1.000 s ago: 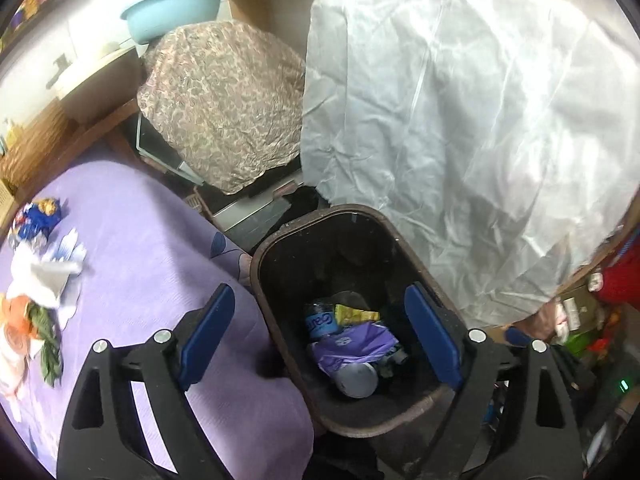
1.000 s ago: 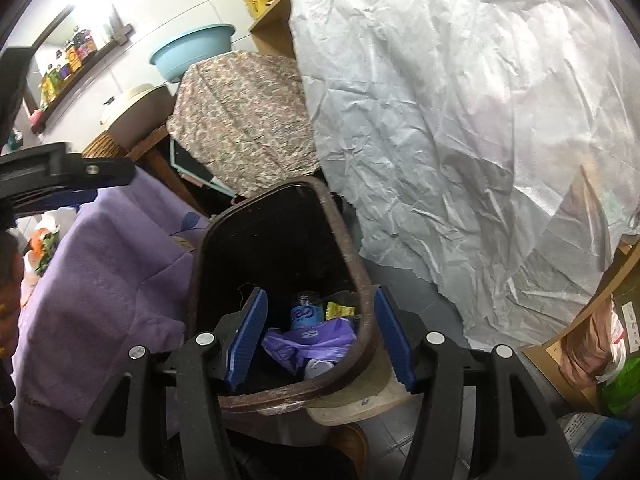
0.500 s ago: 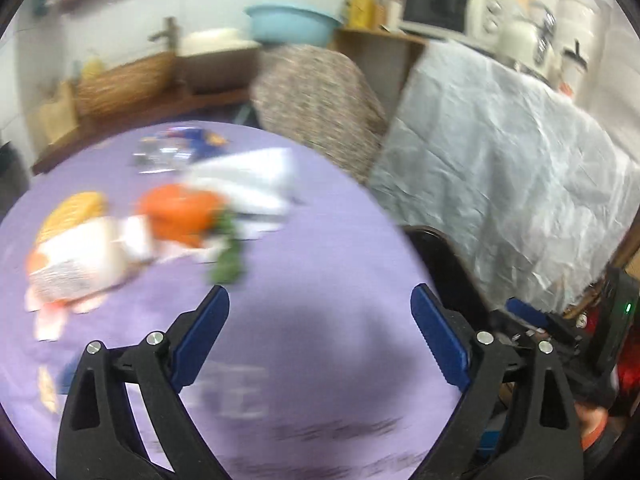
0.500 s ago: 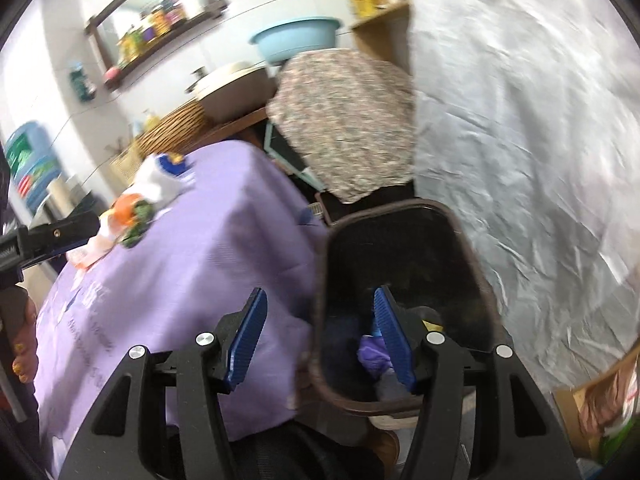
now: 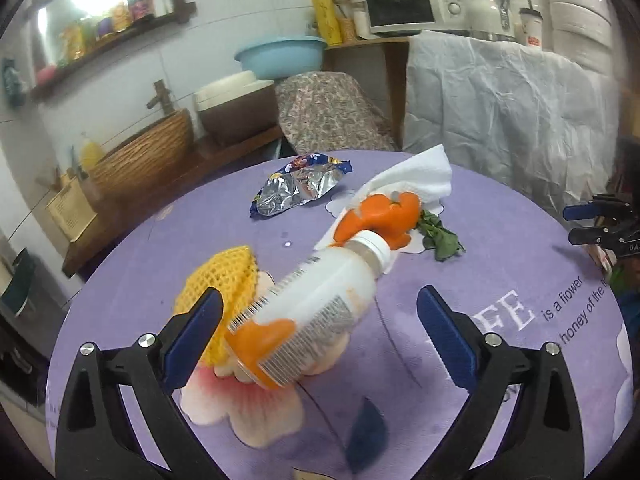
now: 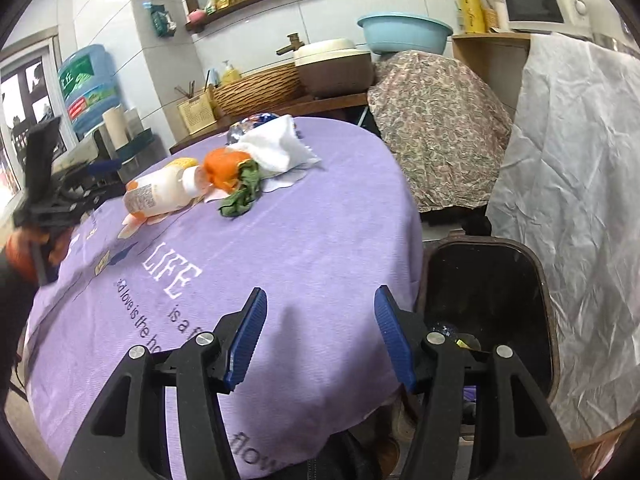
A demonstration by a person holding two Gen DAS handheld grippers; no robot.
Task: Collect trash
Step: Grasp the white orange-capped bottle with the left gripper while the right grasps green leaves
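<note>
Trash lies on the purple tablecloth (image 5: 500,280): a white and orange plastic bottle (image 5: 312,312) on its side, a yellow foam net (image 5: 220,280), orange peel (image 5: 380,216), a white tissue (image 5: 416,176), a green leaf (image 5: 440,236) and a foil wrapper (image 5: 300,188). My left gripper (image 5: 320,340) is open, its jaws either side of the bottle's base, not touching. My right gripper (image 6: 320,332) is open and empty over the table's near edge. The dark trash bin (image 6: 492,280) stands on the floor to its right. The bottle (image 6: 160,196) and peel (image 6: 224,168) show far left.
A patterned cloth cover (image 6: 436,120) and a white sheet (image 6: 580,200) drape furniture behind the bin. A wicker basket (image 5: 148,152), a blue basin (image 5: 280,56) and a microwave (image 5: 412,4) sit along the back counter.
Both grippers have swung from above the trash bin to the table. The left one now faces the bottle at close range; the right one is over the table edge beside the bin.
</note>
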